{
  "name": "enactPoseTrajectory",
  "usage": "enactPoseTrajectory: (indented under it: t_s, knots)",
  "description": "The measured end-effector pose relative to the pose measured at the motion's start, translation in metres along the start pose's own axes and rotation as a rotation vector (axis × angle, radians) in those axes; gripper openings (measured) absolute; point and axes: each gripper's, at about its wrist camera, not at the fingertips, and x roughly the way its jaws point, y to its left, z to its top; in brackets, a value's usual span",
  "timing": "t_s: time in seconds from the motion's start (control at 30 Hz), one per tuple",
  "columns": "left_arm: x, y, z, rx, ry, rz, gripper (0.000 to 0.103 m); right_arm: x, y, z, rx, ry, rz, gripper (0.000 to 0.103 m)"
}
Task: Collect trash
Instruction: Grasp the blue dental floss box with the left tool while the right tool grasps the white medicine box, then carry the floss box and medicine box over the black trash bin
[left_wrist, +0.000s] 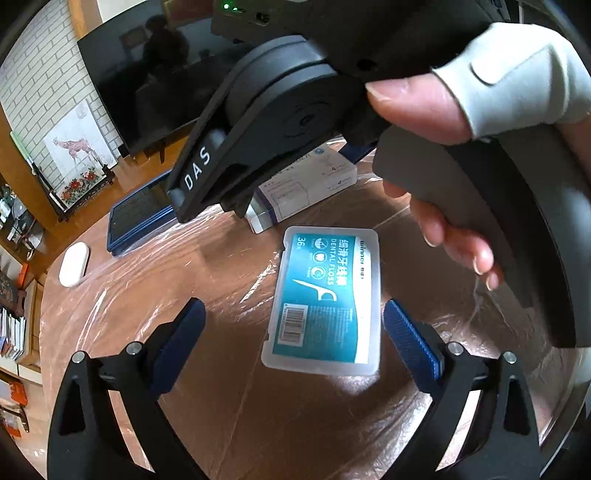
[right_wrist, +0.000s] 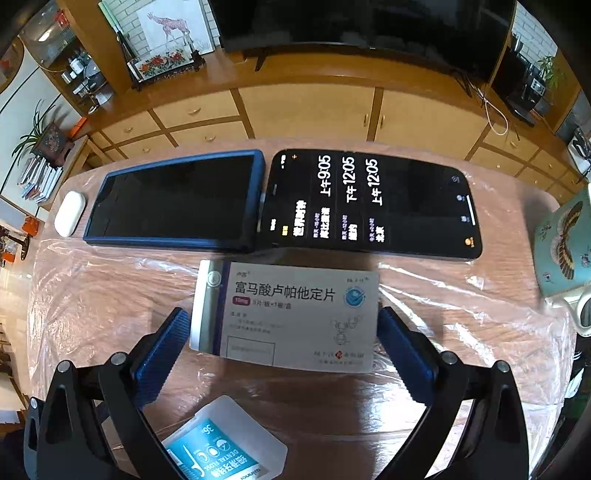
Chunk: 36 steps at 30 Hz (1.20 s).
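Note:
A flat translucent dental floss case (left_wrist: 323, 301) with a teal label lies on the plastic-covered table, between the open blue pads of my left gripper (left_wrist: 293, 325). It also shows at the bottom of the right wrist view (right_wrist: 225, 443). A white medicine box (right_wrist: 286, 319) with a blue side lies between the open pads of my right gripper (right_wrist: 280, 341), which stand at both of its ends; whether they touch it I cannot tell. In the left wrist view the box (left_wrist: 306, 184) lies under the right gripper's body (left_wrist: 280, 122).
A blue-cased tablet (right_wrist: 173, 197) and a lit phone (right_wrist: 369, 201) lie side by side at the table's far edge. A white earbud case (right_wrist: 69, 213) sits to the left. A teal patterned mug (right_wrist: 565, 247) stands at the right. A cabinet and TV are behind.

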Motion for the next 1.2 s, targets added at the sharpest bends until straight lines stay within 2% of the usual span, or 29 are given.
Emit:
enactPoseTrajectory:
  t_s: [0.17, 0.23, 0.3, 0.33, 0.4, 0.57, 0.87, 1.2]
  knots:
    - [0.006, 0.001, 0.000, 0.003, 0.011, -0.026, 0.096, -0.001, 0.000, -0.003, -0.023, -0.018, -0.006, 0.097]
    - [0.006, 0.004, -0.001, -0.004, 0.005, -0.056, 0.089, -0.002, -0.002, -0.004, -0.021, -0.025, 0.006, 0.097]
    - [0.008, 0.010, 0.001, -0.017, 0.005, -0.085, 0.075, -0.005, -0.004, -0.006, -0.016, -0.039, 0.012, 0.097]
    - [0.007, 0.012, 0.001, -0.026, 0.008, -0.106, 0.072, -0.008, -0.006, -0.007, -0.013, -0.047, 0.017, 0.097]
    - [0.008, 0.015, 0.003, -0.032, 0.008, -0.120, 0.056, -0.013, -0.009, -0.008, -0.007, -0.064, 0.024, 0.097]
    - [0.004, 0.015, 0.001, -0.019, 0.004, -0.109, 0.056, -0.025, -0.017, -0.009, 0.025, -0.097, 0.042, 0.097]
    - [-0.013, 0.021, -0.007, -0.073, -0.027, -0.083, 0.055, -0.049, -0.028, -0.025, 0.056, -0.149, 0.056, 0.097]
    - [-0.029, 0.031, -0.022, -0.152, -0.025, -0.057, 0.055, -0.083, -0.036, -0.073, 0.055, -0.197, 0.088, 0.097]
